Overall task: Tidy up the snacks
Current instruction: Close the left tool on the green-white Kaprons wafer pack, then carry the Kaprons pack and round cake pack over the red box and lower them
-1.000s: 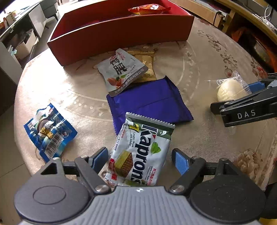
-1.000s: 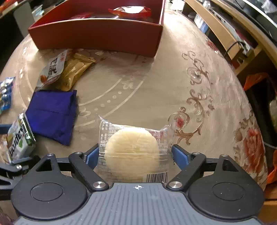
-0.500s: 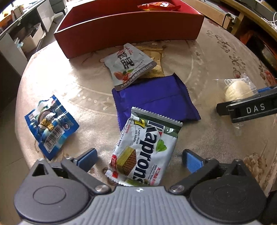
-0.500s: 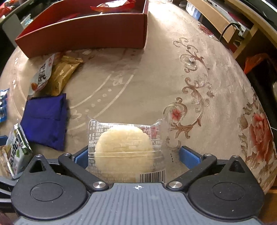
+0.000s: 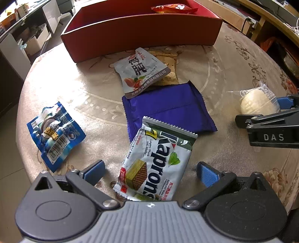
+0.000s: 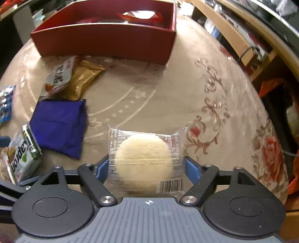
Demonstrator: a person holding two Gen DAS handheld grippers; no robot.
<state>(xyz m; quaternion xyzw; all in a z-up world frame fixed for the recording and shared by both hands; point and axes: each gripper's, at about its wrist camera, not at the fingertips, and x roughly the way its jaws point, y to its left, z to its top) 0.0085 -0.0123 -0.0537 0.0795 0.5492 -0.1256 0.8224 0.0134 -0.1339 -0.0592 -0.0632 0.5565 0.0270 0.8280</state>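
A green-and-white Kaprons wafer pack (image 5: 157,162) lies on the round table (image 5: 93,87), overlapping a purple packet (image 5: 168,110). My left gripper (image 5: 151,172) stands wide open around the wafer pack's near end, with gaps on both sides. A clear-wrapped pale bun (image 6: 143,160) lies between the blue pads of my right gripper (image 6: 145,168). Its jaws are closing, and the pads (image 6: 189,168) stand right at the wrapper's uncrumpled side edges. That bun (image 5: 256,102) and the right gripper's black finger (image 5: 269,130) show at the right of the left wrist view.
A red box (image 5: 142,35) stands at the far side with a red snack bag (image 5: 173,8) inside. In front of it lie a grey pouch (image 5: 142,74) on a gold packet (image 6: 84,80), and a blue cookie pack (image 5: 54,134) at the left. Shelves line the right.
My left jaws spread wider, leaving the wafer pack free between them. My right jaws opened, then narrowed onto the bun's wrapper while that gripper shifted slightly sideways; its view is now blurred.
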